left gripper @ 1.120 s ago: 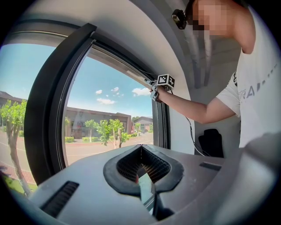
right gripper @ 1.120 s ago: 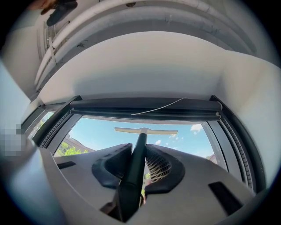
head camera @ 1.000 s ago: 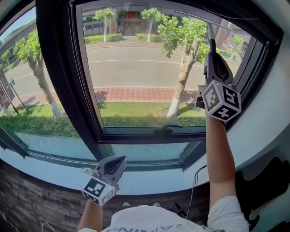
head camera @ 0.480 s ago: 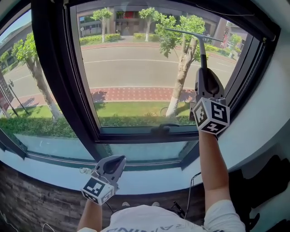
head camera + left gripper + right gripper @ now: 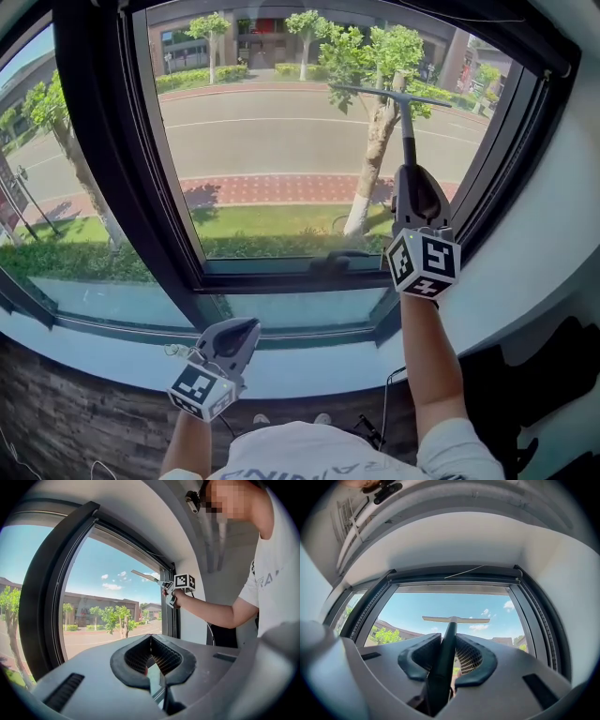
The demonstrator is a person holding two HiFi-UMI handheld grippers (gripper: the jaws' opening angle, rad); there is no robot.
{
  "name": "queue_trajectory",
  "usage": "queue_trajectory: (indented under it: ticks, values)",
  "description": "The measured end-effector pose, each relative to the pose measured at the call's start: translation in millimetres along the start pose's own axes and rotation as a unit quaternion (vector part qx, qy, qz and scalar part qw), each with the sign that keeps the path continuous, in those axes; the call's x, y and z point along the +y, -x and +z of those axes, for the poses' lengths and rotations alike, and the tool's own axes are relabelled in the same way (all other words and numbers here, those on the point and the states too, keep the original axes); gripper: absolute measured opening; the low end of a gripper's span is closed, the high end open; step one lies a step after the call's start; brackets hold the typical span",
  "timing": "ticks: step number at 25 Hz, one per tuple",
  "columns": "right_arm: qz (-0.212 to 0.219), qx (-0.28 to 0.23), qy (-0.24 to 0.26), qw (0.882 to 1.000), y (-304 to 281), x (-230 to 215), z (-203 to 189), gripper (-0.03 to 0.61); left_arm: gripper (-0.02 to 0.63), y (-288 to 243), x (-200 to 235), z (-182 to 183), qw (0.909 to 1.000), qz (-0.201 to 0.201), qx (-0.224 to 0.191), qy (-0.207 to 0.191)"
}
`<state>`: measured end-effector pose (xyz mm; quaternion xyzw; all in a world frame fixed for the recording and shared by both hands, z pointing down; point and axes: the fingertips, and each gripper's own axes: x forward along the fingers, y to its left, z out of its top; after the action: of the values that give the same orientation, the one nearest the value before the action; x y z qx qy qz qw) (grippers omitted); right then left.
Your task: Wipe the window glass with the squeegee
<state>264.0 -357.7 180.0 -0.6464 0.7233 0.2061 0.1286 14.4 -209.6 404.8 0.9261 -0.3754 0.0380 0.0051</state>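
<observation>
A window is seen from above, with a dark frame (image 5: 122,159) around the glass (image 5: 272,141). Beyond the glass, a road, a lawn and a tree (image 5: 375,141) are shown in sunlight.

The right tool (image 5: 409,180) is held up in front of the right part of the pane on an outstretched arm. It is clenched on the squeegee (image 5: 407,127). In the right gripper view, the dark handle (image 5: 446,648) is gripped between the two jaws of the tool (image 5: 449,657) and rises straight away from them. The blade (image 5: 456,619) is set crosswise at the handle's end, high on the pane and near the frame's upper right corner, almost level. Whether the blade is touching the glass cannot be told.

The left tool (image 5: 239,333) is held low, over the white sill (image 5: 319,375) below the window, well apart from the squeegee. In the left gripper view, its jaws are closed tip to tip (image 5: 151,660) with nothing gripped; the squeegee (image 5: 147,577) is seen far off, raised beside the glass
</observation>
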Motion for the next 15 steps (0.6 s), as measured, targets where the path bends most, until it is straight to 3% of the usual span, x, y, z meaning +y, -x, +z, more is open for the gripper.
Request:
queue_trajectory:
  ticks: [15]
  values:
    - [0.001,0.058,-0.008,0.998,43,8,-66,0.1,0.017,-2,-4,-2,1.0,-0.003,0.007,0.0]
